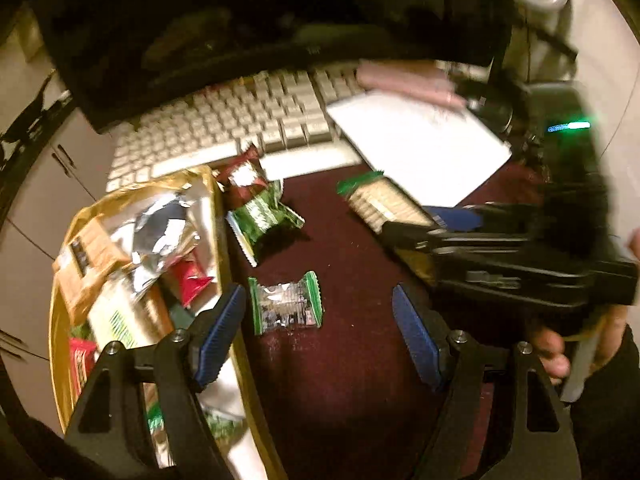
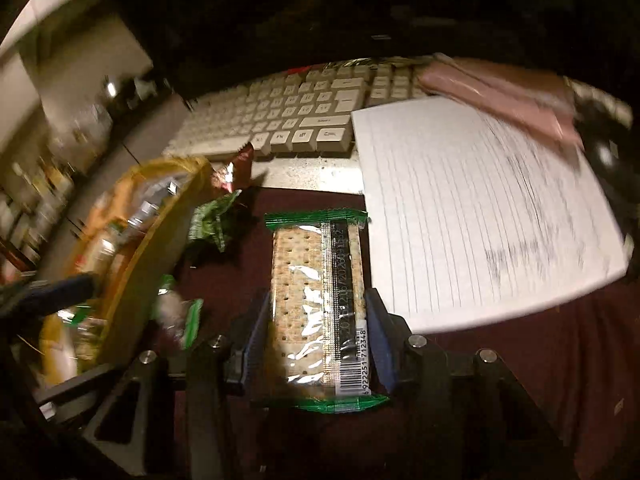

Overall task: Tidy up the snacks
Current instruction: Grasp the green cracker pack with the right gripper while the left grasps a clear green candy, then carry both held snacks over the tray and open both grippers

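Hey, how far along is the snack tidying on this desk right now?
Partly done: the gold box already holds several packets. In hand: the right tool is clamped on the cracker pack. Left: the open left tool frames a small green-edged snack; a green packet and a red one remain out.

Left gripper [image 1: 320,332]: jaws wide apart, angled downward, nothing between them. Right gripper [image 2: 318,344]: jaws closed against a cracker pack [image 2: 318,300], angled downward.

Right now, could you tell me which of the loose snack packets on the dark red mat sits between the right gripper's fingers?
The long cracker pack, clear-wrapped with green ends, beside the lined notepad.
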Tool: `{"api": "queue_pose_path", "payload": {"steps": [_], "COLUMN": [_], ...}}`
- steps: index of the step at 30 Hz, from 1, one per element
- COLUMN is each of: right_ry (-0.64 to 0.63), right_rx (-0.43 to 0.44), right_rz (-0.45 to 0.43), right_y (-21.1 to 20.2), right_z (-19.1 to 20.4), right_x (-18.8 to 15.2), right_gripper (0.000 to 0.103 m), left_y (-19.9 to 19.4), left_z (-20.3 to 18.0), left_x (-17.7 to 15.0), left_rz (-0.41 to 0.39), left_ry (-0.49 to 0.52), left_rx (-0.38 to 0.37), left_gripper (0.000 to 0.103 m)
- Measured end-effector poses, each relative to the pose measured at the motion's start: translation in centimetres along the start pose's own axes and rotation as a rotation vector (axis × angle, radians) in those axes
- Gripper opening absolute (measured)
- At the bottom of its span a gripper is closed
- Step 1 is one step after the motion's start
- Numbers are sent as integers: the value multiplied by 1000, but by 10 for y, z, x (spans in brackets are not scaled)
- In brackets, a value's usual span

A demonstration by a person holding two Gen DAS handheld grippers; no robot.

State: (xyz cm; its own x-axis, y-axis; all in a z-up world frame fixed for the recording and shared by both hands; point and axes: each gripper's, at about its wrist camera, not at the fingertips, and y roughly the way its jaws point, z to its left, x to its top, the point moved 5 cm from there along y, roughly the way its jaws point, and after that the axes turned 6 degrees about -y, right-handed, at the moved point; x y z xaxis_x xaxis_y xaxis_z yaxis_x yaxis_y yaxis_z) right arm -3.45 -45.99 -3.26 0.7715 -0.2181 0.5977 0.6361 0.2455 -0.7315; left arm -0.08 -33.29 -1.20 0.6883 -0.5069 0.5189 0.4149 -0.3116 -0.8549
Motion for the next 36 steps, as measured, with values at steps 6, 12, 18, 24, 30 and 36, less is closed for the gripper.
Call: {"api": "queue_pose_path", "payload": {"steps": [6,12,18,24,30,36], "right_ry": [21,28,15,10,-45,-30], "right_rx": [23,29,17,24,65,164], "right_rz": [-9,-7,-1,-24,-126,-165], "right_y": [-4,-2,2,-1,-19,-29], "right_z": [-1,1,2,5,18,44], "right_x": [-1,-3,0,0,6,8], "right_gripper": [46,46,46,46,46,46], "left_y": [35,48,55,12,-52,-98], "left_z": [3,-2,11,5,54,134], "left_x": [8,-1,10,7,-8,-47], "left_rz": [142,227,211,66,-105,-222], "left_ry": [25,126,-6,-75,-317,-537], "left_rx": [64,104,65,-7,-113,-3], "left_gripper": [62,59,29,27,27,26]}}
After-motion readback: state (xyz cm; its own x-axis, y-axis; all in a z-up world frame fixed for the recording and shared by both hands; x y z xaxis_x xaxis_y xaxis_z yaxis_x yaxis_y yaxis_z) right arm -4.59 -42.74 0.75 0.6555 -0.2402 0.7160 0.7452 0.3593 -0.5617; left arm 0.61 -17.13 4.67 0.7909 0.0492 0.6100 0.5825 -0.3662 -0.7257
